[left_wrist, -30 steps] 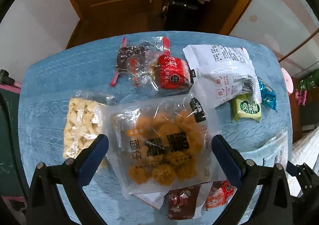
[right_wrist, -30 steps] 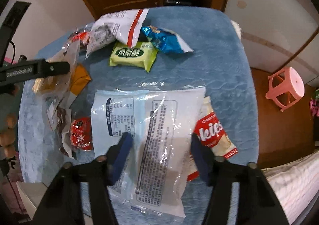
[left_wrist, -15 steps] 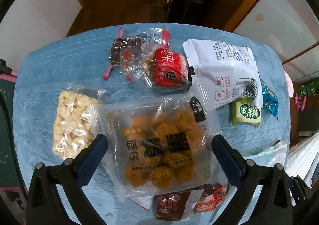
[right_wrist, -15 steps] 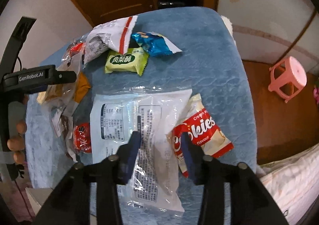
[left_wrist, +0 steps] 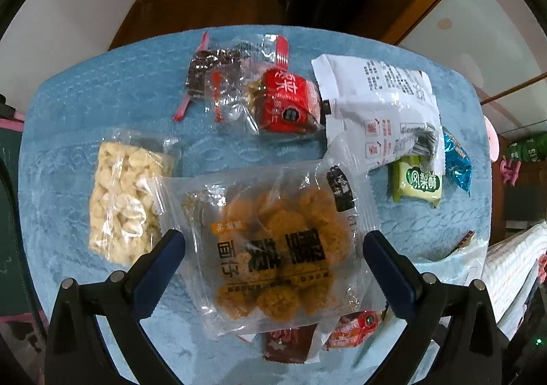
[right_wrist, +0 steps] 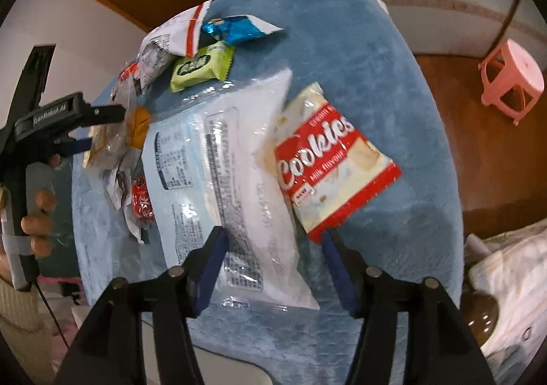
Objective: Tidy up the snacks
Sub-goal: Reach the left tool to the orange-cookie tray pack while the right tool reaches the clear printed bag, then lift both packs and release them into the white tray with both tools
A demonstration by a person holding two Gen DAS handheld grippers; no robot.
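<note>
Snack packs lie on a blue-covered table (left_wrist: 68, 118). My left gripper (left_wrist: 273, 248) is open, its fingers either side of a clear pack of brown fried balls (left_wrist: 273, 241). A pack of pale puffs (left_wrist: 119, 204) lies to its left; a red pack (left_wrist: 287, 105), a white bag (left_wrist: 383, 105) and a green pack (left_wrist: 415, 181) lie beyond. My right gripper (right_wrist: 273, 248) is open over the near end of a large clear-and-white bag (right_wrist: 232, 180). A red Cookies pack (right_wrist: 328, 159) lies just right of that bag.
In the right wrist view, the green pack (right_wrist: 201, 67), a blue wrapper (right_wrist: 236, 29) and a white-red bag (right_wrist: 171, 40) lie at the far end. The left gripper and hand (right_wrist: 44, 132) are at left. A pink stool (right_wrist: 512, 84) stands on the floor; bedding (right_wrist: 506, 282) at right.
My right gripper opened wider again after narrowing, and swung right; the Cookies pack is now uncovered beside the large bag. My left gripper rose slightly over the fried-ball pack.
</note>
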